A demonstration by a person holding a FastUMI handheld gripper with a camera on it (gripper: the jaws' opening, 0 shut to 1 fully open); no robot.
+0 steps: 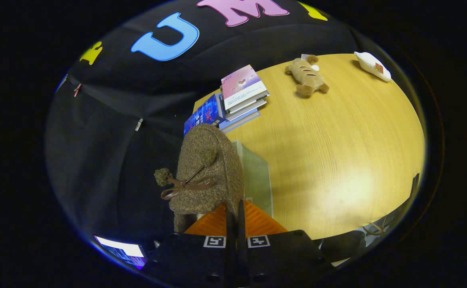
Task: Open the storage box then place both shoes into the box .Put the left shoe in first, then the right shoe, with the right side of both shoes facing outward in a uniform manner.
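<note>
Gripper (235,216): nearest the camera; fingers drawn close together and pinching the rim of the shoe (207,172), which hangs lifted just ahead of them.
Shoe: one in view, brown and fuzzy, with a thin bow and a pompom on its left side; which foot it fits cannot be told.
Second shoe: none to count here.
Box (257,178): one pale green box just right of and behind the shoe, on the near left part of the table (337,160); whether its lid is open cannot be told.
Table: one, light wood, running right and far from the box.
Books (241,96): one stack at the far left of the table, about four volumes; another book (203,116) stands just left of it.
Plush toy (306,76): one, far, right of the books.
White packet (373,66): one, far right.
Risk, grip: the hold is on a soft edge only, so the shoe may swing or slip out while carried.
Risk, placement: the hanging shoe could catch the box wall and tip in with the wrong side outward.
Risk, order: the left shoe must go in first; a mistaken pick would spoil the sequence.
Risk, clearance: the box sits near the table edge and a push could shift it.
</note>
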